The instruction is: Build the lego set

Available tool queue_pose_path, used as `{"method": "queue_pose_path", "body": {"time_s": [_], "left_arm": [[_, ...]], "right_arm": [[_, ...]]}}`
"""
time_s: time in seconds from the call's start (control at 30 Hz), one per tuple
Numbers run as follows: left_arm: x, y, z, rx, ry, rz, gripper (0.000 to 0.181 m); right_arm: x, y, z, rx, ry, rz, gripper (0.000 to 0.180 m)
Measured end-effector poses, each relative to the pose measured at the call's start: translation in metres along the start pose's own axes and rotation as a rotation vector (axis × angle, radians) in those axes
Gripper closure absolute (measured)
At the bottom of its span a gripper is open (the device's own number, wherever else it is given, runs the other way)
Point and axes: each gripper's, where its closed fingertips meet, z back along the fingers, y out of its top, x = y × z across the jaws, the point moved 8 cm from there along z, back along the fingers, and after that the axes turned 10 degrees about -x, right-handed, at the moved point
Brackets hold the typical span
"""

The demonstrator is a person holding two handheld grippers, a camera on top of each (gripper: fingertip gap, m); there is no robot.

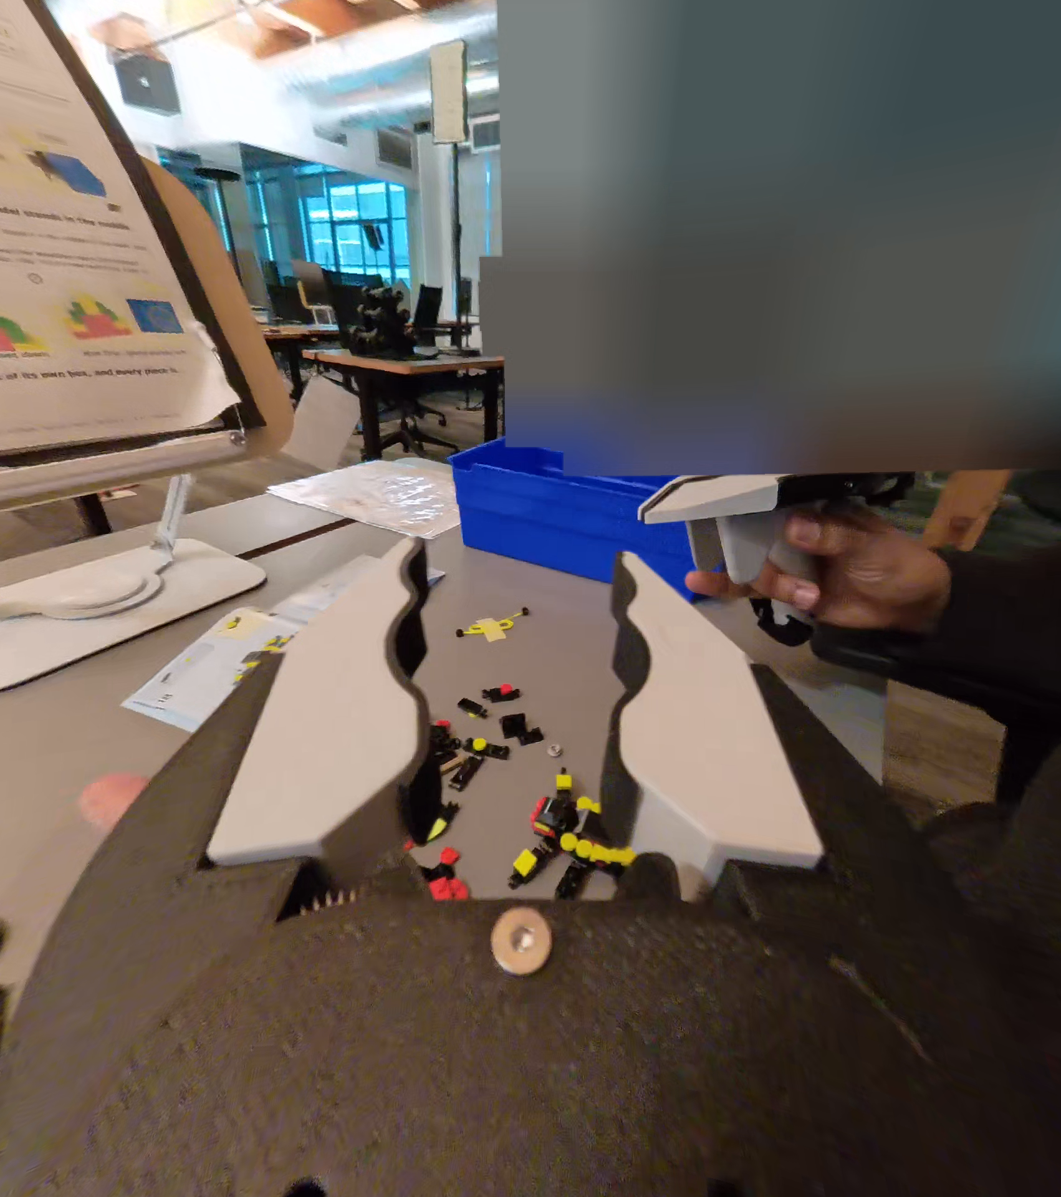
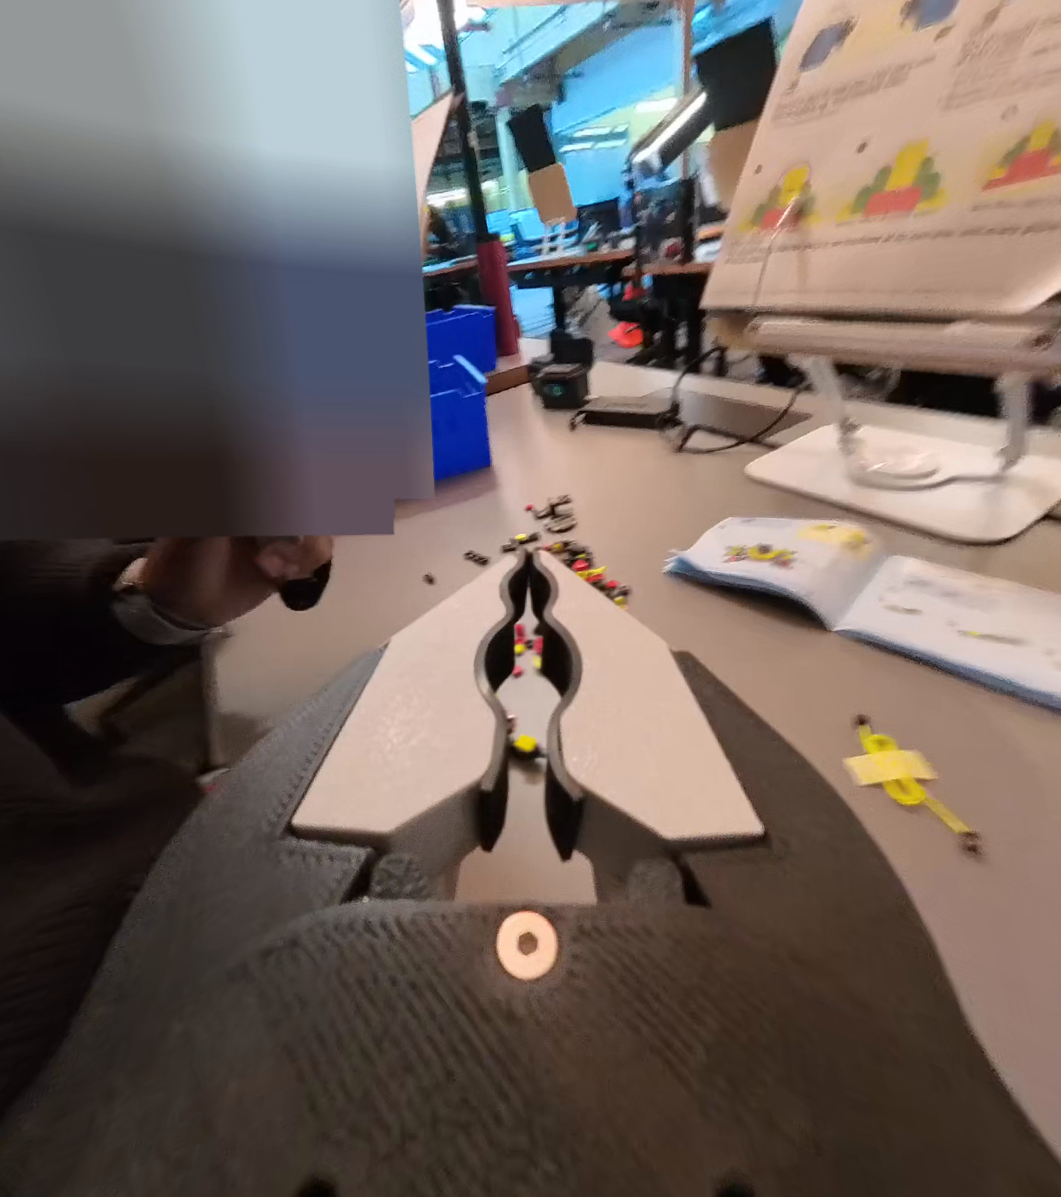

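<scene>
Grey and matte, the table (image 1: 61, 745) sits in an open office with other desks and tall windows behind. Over it, the left claw (image 1: 518, 570) hangs released, its two pale fingers (image 1: 333, 725) spread wide and gripping nothing. Directly below the gap lie the loose lego pieces (image 1: 495, 745), small black, yellow and red parts scattered on the bare surface, with a partly joined black, red and yellow cluster (image 1: 573, 835) near the right finger's base. Just beyond the fingertips rests a yellow string piece (image 1: 492, 627) with a strip of tape across it.

The right claw (image 2: 528, 560) is clenched, its tips meeting with nothing seen between them; through the wavy slot between its fingers more red and yellow bits show on the table. Its tips point at the same scatter of pieces (image 2: 570, 557). In the left wrist view this claw appears farther off, held by a hand (image 1: 852, 570) in front of a blue bin (image 1: 547, 518).

Left of the pieces lies an open instruction booklet (image 2: 903, 609), flat on the table. Past it stands a white stand (image 1: 94, 602) carrying a tilted printed sheet (image 1: 48, 227) with coloured brick diagrams. A clear plastic bag (image 1: 379, 495) lies beside the bin.
</scene>
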Motion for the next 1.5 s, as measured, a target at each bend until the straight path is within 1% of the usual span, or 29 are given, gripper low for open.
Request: {"method": "queue_pose_path", "body": {"time_s": [0.03, 0.07, 0.13, 0.2, 0.27, 0.33, 0.37, 0.4, 0.43, 0.47, 0.57, 0.63, 0.67, 0.7, 0.73, 0.77, 0.83, 0.9, 0.93, 0.97, 1.0, 1.03, 1.07, 1.23, 1.27, 1.33, 1.37, 1.43, 1.5], "left_arm": [[0.0, -0.001, 0.0, 0.008, -0.024, 0.019, 0.142], [0.001, -0.002, 0.0, 0.023, -0.057, 0.047, 0.181], [-0.003, -0.008, -0.002, 0.067, -0.064, 0.106, 0.181], [-0.003, -0.016, -0.007, 0.042, -0.078, 0.077, 0.181], [0.002, -0.019, -0.013, -0.004, -0.106, 0.054, 0.181], [0.006, -0.02, -0.016, 0.02, -0.092, 0.09, 0.181], [0.007, -0.022, -0.018, 0.02, -0.09, 0.11, 0.181], [0.008, -0.023, -0.019, 0.008, -0.097, 0.119, 0.181], [0.008, -0.022, -0.02, 0.008, -0.083, 0.128, 0.181], [0.009, -0.02, -0.02, 0.021, -0.089, 0.128, 0.181], [0.02, -0.015, -0.025, 0.081, -0.231, 0.147, 0.181], [0.026, -0.018, -0.033, 0.076, -0.339, 0.26, 0.181], [0.028, -0.02, -0.037, 0.043, -0.401, 0.341, 0.181], [0.027, -0.022, -0.043, -0.022, -0.421, 0.409, 0.181], [0.026, -0.024, -0.046, -0.048, -0.421, 0.42, 0.181], [0.025, -0.026, -0.048, -0.061, -0.401, 0.404, 0.181], [0.023, -0.027, -0.051, -0.117, -0.356, 0.327, 0.181], [0.026, -0.027, -0.054, -0.163, -0.322, 0.199, 0.181], [0.026, -0.027, -0.056, -0.168, -0.269, 0.151, 0.181], [0.024, -0.026, -0.057, -0.16, -0.171, 0.147, 0.181], [0.025, -0.026, -0.057, -0.14, -0.127, 0.143, 0.181], [0.03, -0.026, -0.057, -0.132, -0.173, 0.138, 0.181], [0.032, -0.027, -0.059, -0.161, -0.192, 0.15, 0.181], [0.034, -0.032, -0.06, -0.154, -0.208, 0.186, 0.181], [0.034, -0.033, -0.059, -0.139, -0.25, 0.213, 0.181], [0.035, -0.034, -0.058, -0.102, -0.389, 0.343, 0.181], [0.034, -0.036, -0.058, -0.096, -0.44, 0.377, 0.181], [0.032, -0.043, -0.058, -0.089, -0.432, 0.369, 0.181], [0.03, -0.04, -0.057, -0.058, -0.406, 0.354, 0.181]], "right_arm": [[0.001, 0.002, 0.005, 0.015, -0.053, 0.047, 0.18], [0.002, 0.004, 0.012, 0.026, -0.103, 0.106, 0.18], [0.007, 0.005, 0.025, 0.034, -0.183, 0.177, 0.18], [0.015, 0.003, 0.03, -0.037, -0.279, 0.202, 0.18], [0.023, -0.005, 0.027, -0.181, -0.42, 0.248, 0.18], [0.028, -0.015, 0.024, -0.377, -0.58, 0.283, 0.18], [0.027, -0.014, 0.024, -0.396, -0.673, 0.309, 0.18], [0.024, -0.01, 0.025, -0.358, -0.751, 0.342, 0.18], [0.019, -0.006, 0.026, -0.319, -0.796, 0.378, 0.18], [0.013, -0.005, 0.027, -0.32, -0.808, 0.415, 0.18], [0.003, -0.008, 0.036, -0.329, -0.864, 0.43, 0.18], [-0.001, -0.016, 0.042, -0.317, -0.872, 0.353, 0.18], [-0.003, -0.021, 0.044, -0.318, -0.883, 0.306, 0.18], [-0.005, -0.026, 0.046, -0.327, -0.868, 0.291, 0.18], [-0.009, -0.028, 0.046, -0.324, -0.84, 0.311, 0.178], [-0.012, -0.029, 0.046, -0.312, -0.827, 0.347, 0.18], [-0.017, -0.03, 0.048, -0.303, -0.846, 0.41, 0.18], [-0.022, -0.031, 0.048, -0.292, -0.834, 0.406, 0.18], [-0.024, -0.033, 0.047, -0.293, -0.806, 0.386, 0.18], [-0.026, -0.036, 0.045, -0.303, -0.77, 0.367, 0.18], [-0.027, -0.039, 0.043, -0.314, -0.731, 0.354, 0.18], [-0.027, -0.042, 0.042, -0.321, -0.694, 0.345, 0.18], [-0.027, -0.045, 0.04, -0.328, -0.657, 0.339, 0.18], [-0.015, -0.059, 0.037, -0.311, -0.475, 0.226, 0.18], [-0.014, -0.06, 0.037, -0.285, -0.42, 0.208, 0.18], [-0.013, -0.06, 0.036, -0.233, -0.294, 0.164, 0.18], [-0.012, -0.06, 0.036, -0.218, -0.242, 0.134, 0.18], [-0.007, -0.057, 0.034, -0.183, -0.172, 0.07, 0.18], [-0.002, -0.054, 0.033, -0.145, -0.117, 0.017, 0.18]]}}
